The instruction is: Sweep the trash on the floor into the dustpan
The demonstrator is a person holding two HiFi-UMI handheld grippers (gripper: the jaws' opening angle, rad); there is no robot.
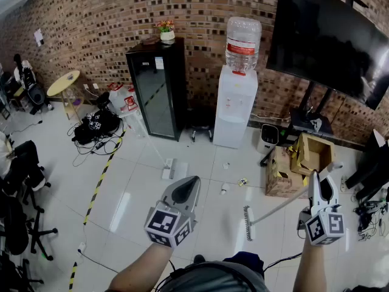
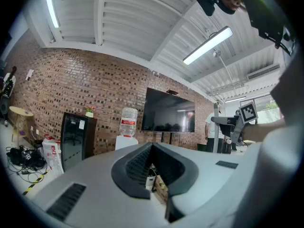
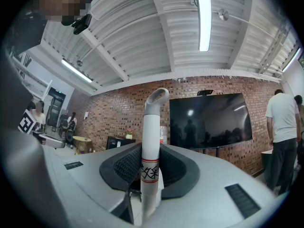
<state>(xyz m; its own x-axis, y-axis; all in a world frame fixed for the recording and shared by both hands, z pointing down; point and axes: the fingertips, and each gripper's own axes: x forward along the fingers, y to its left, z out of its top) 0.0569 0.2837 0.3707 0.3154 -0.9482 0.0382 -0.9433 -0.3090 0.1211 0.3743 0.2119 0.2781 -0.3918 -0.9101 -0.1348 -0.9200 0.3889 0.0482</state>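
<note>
My right gripper [image 1: 322,184] is shut on the white broom handle [image 3: 151,127], which stands upright between its jaws [image 3: 151,175]. The handle slants down left to the broom head [image 1: 247,222] on the white floor. Small bits of trash lie beyond it: a white piece [image 1: 223,188], a small scrap [image 1: 243,181] and another bit [image 1: 226,165]. A white dustpan [image 1: 168,170] with a thin long handle stands farther left. My left gripper [image 1: 192,184] hovers near it, apart from it; its jaws [image 2: 153,172] stand a narrow gap apart and hold nothing.
A water dispenser [image 1: 236,102] and a black glass-door cabinet [image 1: 157,90] stand against the brick wall. Cardboard boxes [image 1: 285,169] sit at the right under a big TV [image 1: 328,35]. Cables [image 1: 94,129] and office chairs [image 1: 18,212] crowd the left. A person [image 3: 284,137] stands nearby.
</note>
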